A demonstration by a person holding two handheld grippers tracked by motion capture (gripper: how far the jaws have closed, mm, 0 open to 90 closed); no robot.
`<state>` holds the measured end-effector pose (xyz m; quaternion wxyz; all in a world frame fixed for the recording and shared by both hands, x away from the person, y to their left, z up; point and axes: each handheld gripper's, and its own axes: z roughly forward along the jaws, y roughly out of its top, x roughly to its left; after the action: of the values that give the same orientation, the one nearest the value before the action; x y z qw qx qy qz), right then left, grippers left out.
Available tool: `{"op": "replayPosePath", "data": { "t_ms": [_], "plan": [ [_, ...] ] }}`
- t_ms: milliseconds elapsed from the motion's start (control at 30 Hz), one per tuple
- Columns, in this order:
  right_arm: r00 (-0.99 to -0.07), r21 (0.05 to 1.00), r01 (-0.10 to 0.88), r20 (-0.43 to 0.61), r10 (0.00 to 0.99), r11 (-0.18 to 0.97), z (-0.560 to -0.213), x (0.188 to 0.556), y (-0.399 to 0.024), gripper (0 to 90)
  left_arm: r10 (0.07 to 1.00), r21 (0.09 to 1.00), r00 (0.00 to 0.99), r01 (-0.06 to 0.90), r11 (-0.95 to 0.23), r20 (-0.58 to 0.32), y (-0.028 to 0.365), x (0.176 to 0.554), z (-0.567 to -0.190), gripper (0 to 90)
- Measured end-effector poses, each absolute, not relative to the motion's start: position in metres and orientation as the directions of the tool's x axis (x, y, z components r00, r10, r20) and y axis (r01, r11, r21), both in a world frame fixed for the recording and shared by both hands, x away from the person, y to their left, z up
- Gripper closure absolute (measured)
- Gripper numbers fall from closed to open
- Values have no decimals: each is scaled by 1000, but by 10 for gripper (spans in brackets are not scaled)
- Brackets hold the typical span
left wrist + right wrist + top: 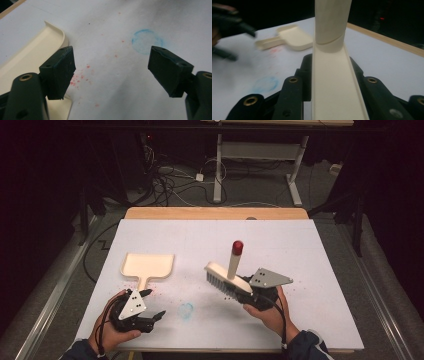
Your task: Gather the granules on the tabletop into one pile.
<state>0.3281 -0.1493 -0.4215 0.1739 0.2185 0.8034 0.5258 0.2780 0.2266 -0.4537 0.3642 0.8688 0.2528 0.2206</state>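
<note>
A cream brush [223, 276] with grey bristles and an upright handle capped in red [237, 247] hangs tilted above the white table sheet. My right gripper [246, 292] is shut on the end of its flat back [334, 87], with the handle [332, 22] rising just beyond the jaws. A cream dustpan [148, 265] lies flat at the left, its handle pointing toward the front edge. My left gripper [155, 303] stands open just right of that handle, low over the sheet. Between its pads [60, 70] there are red crumbs [80, 77] and nothing held; the dustpan [30, 60] is beside its left jaw.
A faint blue ring [186, 310] is drawn on the white sheet [300, 250] between my two hands. Fine red crumbs [165, 290] are scattered around the dustpan handle. A wooden strip [215, 213] edges the table's far side; a desk frame and cables stand on the floor behind it.
</note>
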Motion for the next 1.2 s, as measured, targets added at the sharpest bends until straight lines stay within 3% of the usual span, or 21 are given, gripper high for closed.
{"op": "replayPosePath", "data": {
  "t_ms": [33,167,333,633,800,967,1200],
  "plan": [
    [-844,921,168,-50,534,351,-421,328,-149,674,601,744,774,280,-606,199,227,278,-454,208],
    [-927,898,133,-37,374,420,-436,322,-150,675,605,742,771,284,-608,200,227,278,-454,209],
    [-956,884,131,-7,293,448,-454,333,-155,675,597,735,773,275,-620,214,225,279,-454,208],
    [-948,888,93,-59,311,450,-455,372,-163,675,585,727,785,279,-627,203,223,280,-456,208],
    [-940,904,117,-33,339,411,-452,384,-165,675,577,724,790,274,-633,206,221,280,-456,208],
    [-938,909,88,-62,340,408,-437,371,-168,675,590,733,779,272,-623,212,224,279,-454,209],
    [-906,892,118,-83,415,436,-405,343,-182,675,600,737,763,259,-624,240,227,278,-452,208]
  ]
}}
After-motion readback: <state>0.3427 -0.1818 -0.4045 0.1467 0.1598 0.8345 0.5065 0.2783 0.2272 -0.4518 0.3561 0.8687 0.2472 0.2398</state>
